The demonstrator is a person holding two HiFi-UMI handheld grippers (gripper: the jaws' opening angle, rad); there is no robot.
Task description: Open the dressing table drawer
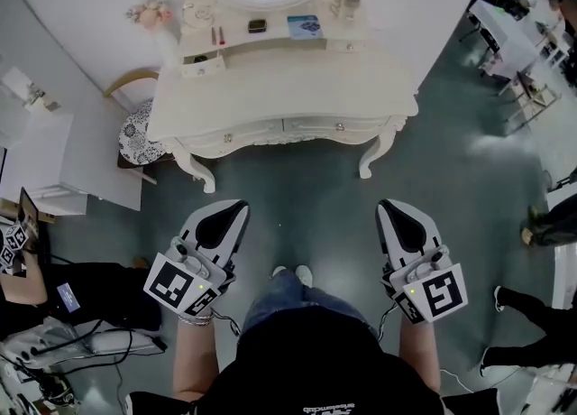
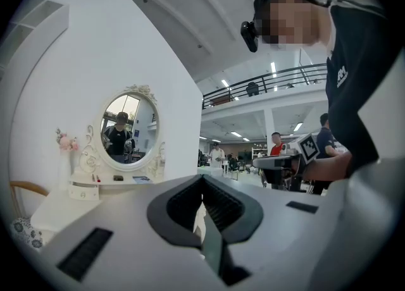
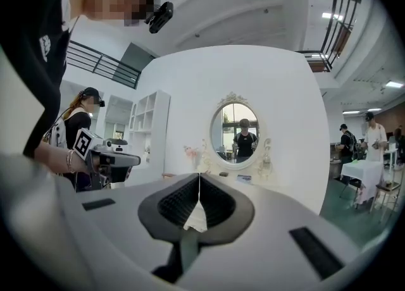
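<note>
Our left gripper and right gripper, both closed and empty, point at the dressing table, whose shut drawer faces us, lengthwise left-right.

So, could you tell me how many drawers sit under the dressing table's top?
2: the left drawer and the right drawer, side by side along the front, both closed. Any on the sides would be hidden.
</note>
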